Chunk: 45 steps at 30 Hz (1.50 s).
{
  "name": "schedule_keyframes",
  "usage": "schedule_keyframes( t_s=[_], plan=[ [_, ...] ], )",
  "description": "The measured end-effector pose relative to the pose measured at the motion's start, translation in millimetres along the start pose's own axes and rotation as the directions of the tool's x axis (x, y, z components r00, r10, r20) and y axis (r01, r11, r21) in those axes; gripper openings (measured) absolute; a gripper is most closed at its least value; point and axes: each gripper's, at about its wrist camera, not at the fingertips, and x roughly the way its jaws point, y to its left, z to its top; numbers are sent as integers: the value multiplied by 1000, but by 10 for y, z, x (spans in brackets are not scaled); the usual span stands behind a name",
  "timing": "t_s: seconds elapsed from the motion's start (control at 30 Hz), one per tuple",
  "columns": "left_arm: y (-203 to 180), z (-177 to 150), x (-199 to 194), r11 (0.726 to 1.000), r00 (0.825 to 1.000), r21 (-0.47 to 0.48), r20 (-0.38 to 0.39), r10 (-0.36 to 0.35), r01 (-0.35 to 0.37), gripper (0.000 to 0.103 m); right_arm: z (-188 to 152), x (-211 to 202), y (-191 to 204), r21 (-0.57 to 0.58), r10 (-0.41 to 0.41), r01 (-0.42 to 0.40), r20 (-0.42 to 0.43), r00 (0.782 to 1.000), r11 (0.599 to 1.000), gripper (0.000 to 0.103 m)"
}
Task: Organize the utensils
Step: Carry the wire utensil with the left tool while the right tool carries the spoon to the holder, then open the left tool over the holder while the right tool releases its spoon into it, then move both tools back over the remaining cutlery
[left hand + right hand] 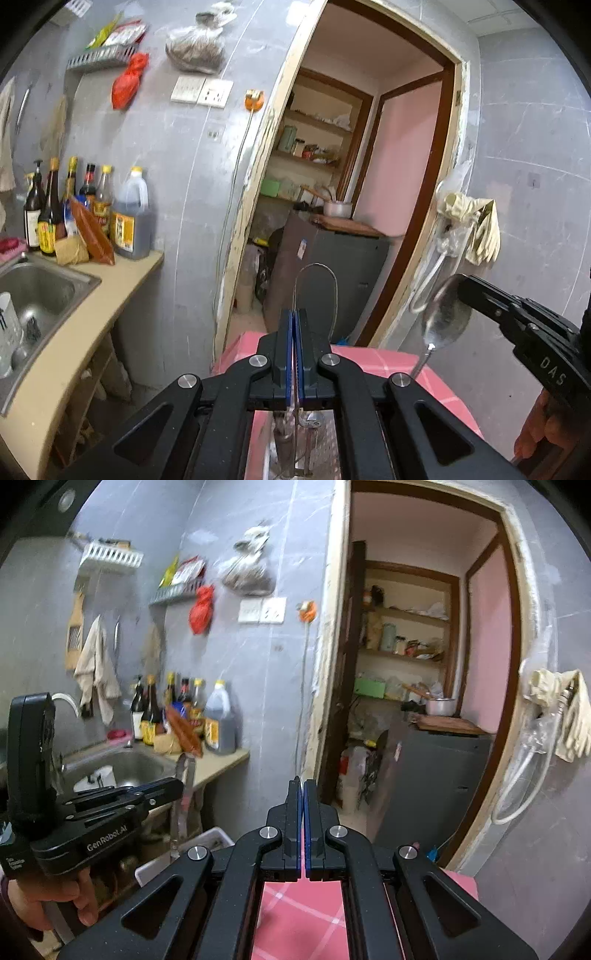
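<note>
Spoon (445, 317) in right hand-held gripper (466, 291)

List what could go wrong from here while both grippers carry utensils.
1. The right gripper pinches the spoon at its bowl rim, with the handle hanging down. It may pivot or slip out.
2. The left gripper clamps only a thin part of the wire-looped metal utensil, and the rest dangles below. It could swing and snag on the pink checked surface.

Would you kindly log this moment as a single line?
left gripper: shut on tongs | right gripper: shut on spoon | both above pink cloth
</note>
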Motion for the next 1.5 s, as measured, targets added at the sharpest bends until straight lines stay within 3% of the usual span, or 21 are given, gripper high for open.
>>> schedule_keyframes(
  t_s=[0.2,0.37,0.63,0.77,0.83,0.9,1.03,1.2,1.27,1.43,1.5],
  plan=[
    [48,-74,63,1000,996,13,-89,6,-5,3,-186,176,57,17,60,-59,-72,996,998,1],
    [43,-119,101,997,980,82,-199,21,-5,3,-341,280,40,69,116,-109,-114,987,992,2],
    [68,-159,33,998,966,63,-257,-1,18,4,-533,351,-45,164,195,-170,-149,970,972,5],
    [51,-176,-3,999,965,47,-263,-1,14,12,-551,295,-143,203,195,-166,-132,972,965,6],
    [31,-170,-43,999,969,39,-248,1,9,25,-566,237,-217,222,187,-157,-119,975,962,12],
    [22,-152,-97,1000,975,24,-222,4,1,46,-547,163,-290,234,168,-141,-100,981,962,21],
    [-43,-103,-180,1000,984,9,-180,11,-9,53,-528,-62,-451,256,103,-89,-42,994,963,41],
    [-265,-55,-315,999,996,34,-83,11,-8,90,-497,-397,-688,276,5,-10,18,1000,961,70],
    [-377,-52,-371,999,999,52,-40,10,-7,99,-496,-529,-796,281,-25,14,33,999,960,81],
    [-652,-88,-436,996,1000,86,21,1,-3,103,-588,-829,-1044,298,-101,83,46,994,951,100],
    [-762,-115,-445,995,999,100,35,-11,7,103,-642,-928,-1145,306,-129,110,44,991,946,102]
  ],
)
